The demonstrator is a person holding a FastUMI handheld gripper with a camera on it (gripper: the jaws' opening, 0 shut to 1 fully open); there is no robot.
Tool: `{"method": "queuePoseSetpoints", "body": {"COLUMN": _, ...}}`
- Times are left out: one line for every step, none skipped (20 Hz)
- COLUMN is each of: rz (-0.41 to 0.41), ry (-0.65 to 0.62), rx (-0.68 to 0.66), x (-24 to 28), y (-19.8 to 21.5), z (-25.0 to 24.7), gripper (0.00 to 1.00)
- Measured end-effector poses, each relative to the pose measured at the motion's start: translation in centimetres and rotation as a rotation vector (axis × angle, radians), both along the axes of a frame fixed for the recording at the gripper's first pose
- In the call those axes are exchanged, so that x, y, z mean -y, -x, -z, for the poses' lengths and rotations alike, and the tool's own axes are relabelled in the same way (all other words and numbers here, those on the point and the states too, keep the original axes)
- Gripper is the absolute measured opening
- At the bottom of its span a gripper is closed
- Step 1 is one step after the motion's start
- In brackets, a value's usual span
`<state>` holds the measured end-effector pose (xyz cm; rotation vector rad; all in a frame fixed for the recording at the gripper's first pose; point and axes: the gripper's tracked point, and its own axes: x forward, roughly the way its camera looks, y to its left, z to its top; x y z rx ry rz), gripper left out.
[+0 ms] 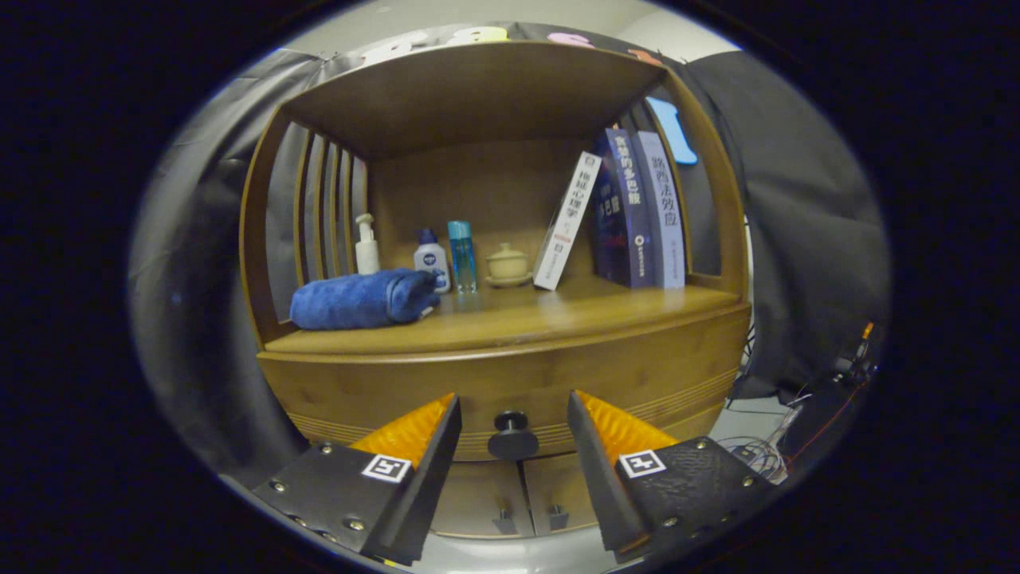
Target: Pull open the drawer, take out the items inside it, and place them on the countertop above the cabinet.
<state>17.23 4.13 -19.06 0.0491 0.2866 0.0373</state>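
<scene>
- gripper (513, 414) is spread wide open, nothing in it
- drawer (510, 391) sits shut under the countertop (558, 315), long side running left-right, round knob (512, 434) sticking out toward the camera, right between the fingers
- rolled blue towel (362, 299) lies sideways on the countertop

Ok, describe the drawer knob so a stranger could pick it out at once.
Find the wooden cabinet and go below its countertop to the drawer front. The drawer knob sits between the open gripper fingers: dark, round, larger than the two small door handles beneath.
</scene>
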Motion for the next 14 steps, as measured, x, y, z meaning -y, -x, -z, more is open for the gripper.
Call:
{"method": "queuePoseSetpoints", "body": {"rz": -0.005, "ry": 0.002, "rx": -0.021, "x": -0.1, "y": -0.4, "z": 0.9, "gripper": 0.80}}
{"method": "queuePoseSetpoints", "body": {"rz": -0.009, "ry": 0.006, "rx": -0.042, "x": 0.0, "y": -0.9, "z": 1.7, "gripper": 0.80}}
{"method": "queuePoseSetpoints", "body": {"rz": -0.016, "ry": 0.010, "rx": -0.062, "x": -0.1, "y": -1.3, "z": 2.5, "gripper": 0.80}}
{"method": "queuePoseSetpoints", "body": {"rz": -0.011, "ry": 0.018, "rx": -0.085, "x": 0.1, "y": -1.6, "z": 3.5, "gripper": 0.79}}
{"method": "queuePoseSetpoints", "body": {"rz": -0.013, "ry": 0.019, "rx": -0.110, "x": 0.1, "y": -1.8, "z": 4.4, "gripper": 0.78}}
{"method": "queuePoseSetpoints", "body": {"rz": -0.016, "ry": 0.016, "rx": -0.120, "x": -0.1, "y": -2.0, "z": 4.7, "gripper": 0.77}}
{"method": "queuePoseSetpoints", "body": {"rz": -0.029, "ry": 0.003, "rx": -0.127, "x": -0.6, "y": -2.2, "z": 5.0, "gripper": 0.75}}
{"method": "queuePoseSetpoints", "body": {"rz": -0.034, "ry": -0.001, "rx": -0.122, "x": -1.0, "y": -2.5, "z": 5.0, "gripper": 0.63}}
{"method": "queuePoseSetpoints", "body": {"rz": -0.020, "ry": 0.011, "rx": -0.127, "x": -0.4, "y": -1.9, "z": 4.6, "gripper": 0.51}}
{"method": "queuePoseSetpoints", "body": {"rz": -0.018, "ry": 0.010, "rx": -0.122, "x": -0.4, "y": -1.2, "z": 4.7, "gripper": 0.45}}
{"method": "queuePoseSetpoints", "body": {"rz": -0.020, "ry": 0.002, "rx": -0.122, "x": -0.6, "y": -2.6, "z": 5.2, "gripper": 0.45}}
{"method": "queuePoseSetpoints", "body": {"rz": -0.020, "ry": 0.000, "rx": -0.115, "x": -0.6, "y": -2.7, "z": 5.0, "gripper": 0.42}}
{"method": "queuePoseSetpoints", "body": {"rz": -0.022, "ry": 0.002, "rx": -0.121, "x": -0.6, "y": -2.7, "z": 5.0, "gripper": 0.42}}
{"method": "queuePoseSetpoints", "body": {"rz": -0.024, "ry": 0.003, "rx": -0.127, "x": -0.5, "y": -2.7, "z": 5.1, "gripper": 0.36}}
